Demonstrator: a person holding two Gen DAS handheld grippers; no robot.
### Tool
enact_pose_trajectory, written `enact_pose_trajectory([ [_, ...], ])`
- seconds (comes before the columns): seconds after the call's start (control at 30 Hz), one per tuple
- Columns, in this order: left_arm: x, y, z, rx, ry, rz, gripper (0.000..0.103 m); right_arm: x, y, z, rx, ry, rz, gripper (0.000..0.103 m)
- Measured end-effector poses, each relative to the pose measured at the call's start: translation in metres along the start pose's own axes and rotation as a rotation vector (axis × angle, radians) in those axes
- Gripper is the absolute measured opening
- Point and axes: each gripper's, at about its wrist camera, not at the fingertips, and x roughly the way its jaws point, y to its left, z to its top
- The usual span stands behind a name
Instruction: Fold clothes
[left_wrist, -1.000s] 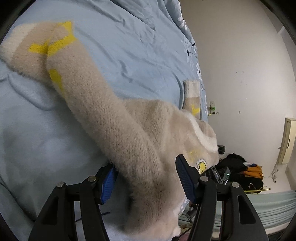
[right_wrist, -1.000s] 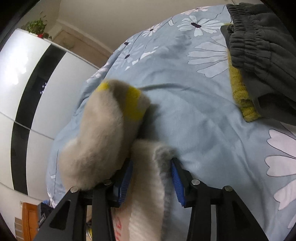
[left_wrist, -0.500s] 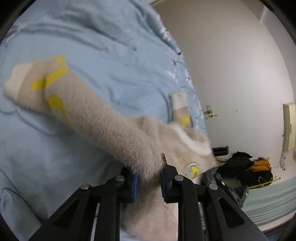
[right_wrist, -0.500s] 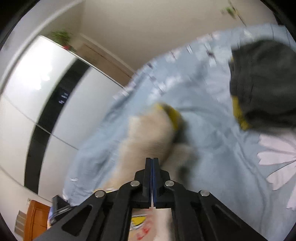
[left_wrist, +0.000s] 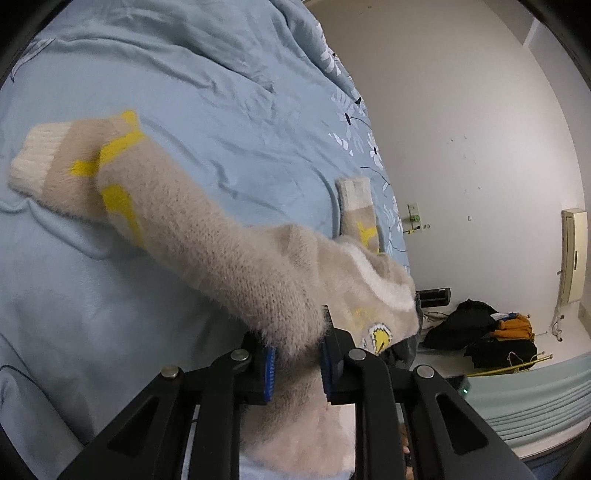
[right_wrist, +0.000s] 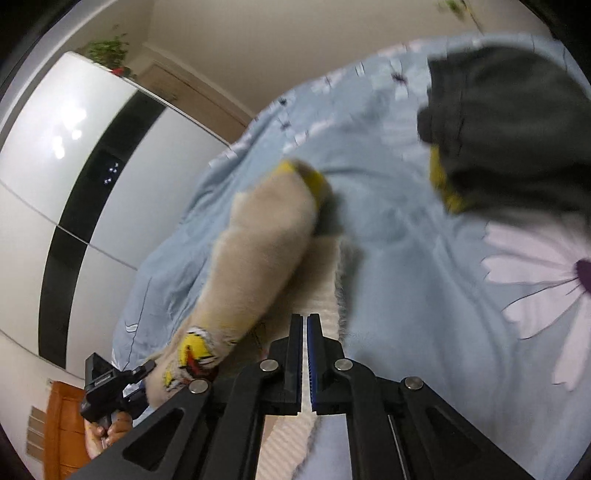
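Observation:
A fuzzy beige sweater (left_wrist: 236, 258) with yellow marks and cream cuffs lies on the light blue bedspread (left_wrist: 177, 74). One sleeve stretches to the upper left, its cuff (left_wrist: 37, 158) flat on the bed. My left gripper (left_wrist: 295, 363) is shut on the sweater at the base of that sleeve. In the right wrist view the sweater (right_wrist: 258, 266) rises toward the camera, and my right gripper (right_wrist: 304, 354) is shut on its cream ribbed hem (right_wrist: 325, 288). The other gripper and a hand (right_wrist: 110, 406) show at lower left.
A dark grey garment over a yellow knit (right_wrist: 509, 133) lies on the bed at the upper right. A white and black wardrobe (right_wrist: 74, 184) stands beside the bed. Dark and orange clothes (left_wrist: 495, 332) are piled on the floor by the wall.
Both grippers have closed on the sweater: the left was open around the sleeve a second ago. The right gripper has lifted and tilted, so the wardrobe and ceiling now show more.

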Motion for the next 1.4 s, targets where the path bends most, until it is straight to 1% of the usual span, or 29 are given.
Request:
enact_pose_trajectory([
  [0.03, 0.001, 0.001, 0.001, -0.002, 0.002, 0.001, 0.02, 0.008, -0.004, 0.001, 0.008, 0.006, -0.005, 0.017],
  [0.07, 0.003, 0.002, 0.002, -0.005, 0.005, 0.002, 0.02, 0.014, -0.007, 0.003, 0.016, 0.008, -0.004, 0.037],
  [0.13, 0.008, 0.006, 0.004, -0.013, 0.013, 0.004, 0.02, 0.025, -0.014, 0.006, 0.038, 0.012, 0.01, 0.059],
  [0.23, 0.012, 0.011, 0.006, -0.023, 0.025, 0.001, 0.02, 0.042, -0.02, 0.012, 0.062, 0.031, 0.047, 0.059],
  [0.33, 0.016, 0.014, 0.007, -0.029, 0.037, -0.006, 0.02, 0.055, -0.02, 0.02, 0.045, 0.034, 0.043, 0.059],
  [0.47, 0.017, 0.018, 0.009, -0.042, 0.044, -0.023, 0.02, 0.069, -0.014, 0.033, 0.02, 0.04, 0.052, 0.059],
  [0.5, 0.017, 0.019, 0.01, -0.047, 0.045, -0.027, 0.021, 0.072, -0.011, 0.035, 0.009, 0.043, 0.051, 0.057],
  [0.53, 0.018, 0.02, 0.01, -0.051, 0.045, -0.03, 0.021, 0.075, -0.006, 0.035, -0.007, 0.049, 0.047, 0.053],
  [0.57, 0.017, 0.02, 0.01, -0.056, 0.046, -0.032, 0.021, 0.078, -0.002, 0.035, -0.022, 0.055, 0.043, 0.042],
  [0.6, 0.017, 0.021, 0.009, -0.06, 0.047, -0.034, 0.02, 0.082, 0.002, 0.036, -0.038, 0.06, 0.039, 0.034],
  [0.63, 0.017, 0.021, 0.009, -0.064, 0.047, -0.037, 0.02, 0.084, 0.008, 0.034, -0.056, 0.062, 0.033, 0.02],
  [0.67, 0.017, 0.021, 0.009, -0.065, 0.047, -0.036, 0.021, 0.084, 0.014, 0.031, -0.077, 0.061, 0.023, 0.013],
  [0.73, 0.016, 0.018, 0.007, -0.057, 0.04, -0.023, 0.021, 0.084, 0.025, 0.026, -0.111, 0.056, 0.006, 0.01],
  [0.8, 0.014, 0.012, 0.007, -0.037, 0.026, 0.003, 0.021, 0.077, 0.033, 0.023, -0.114, 0.038, 0.003, 0.008],
  [0.83, 0.013, 0.009, 0.006, -0.023, 0.02, 0.016, 0.021, 0.07, 0.036, 0.023, -0.102, 0.022, 0.014, 0.008],
  [0.93, 0.005, -0.005, 0.007, 0.029, -0.01, 0.042, 0.018, 0.033, 0.049, 0.016, -0.12, -0.046, 0.061, 0.007],
  [1.03, -0.006, -0.023, 0.01, 0.092, -0.05, 0.055, 0.017, -0.007, 0.067, 0.006, -0.168, -0.102, 0.084, 0.007],
  [1.1, -0.017, -0.032, 0.015, 0.122, -0.093, 0.045, 0.017, -0.049, 0.077, -0.011, -0.209, -0.159, 0.119, 0.007],
  [1.2, -0.035, -0.035, 0.025, 0.134, -0.168, 0.03, 0.017, -0.109, 0.082, -0.051, -0.259, -0.236, 0.167, 0.007],
  [1.27, -0.038, -0.028, 0.033, 0.118, -0.193, 0.018, 0.017, -0.13, 0.073, -0.08, -0.252, -0.23, 0.168, 0.007],
  [1.33, -0.034, -0.016, 0.036, 0.083, -0.174, 0.011, 0.017, -0.129, 0.056, -0.109, -0.223, -0.165, 0.127, 0.007],
  [1.4, -0.026, -0.005, 0.033, 0.07, -0.142, 0.04, 0.017, -0.117, 0.04, -0.129, -0.19, -0.095, 0.069, 0.007],
])
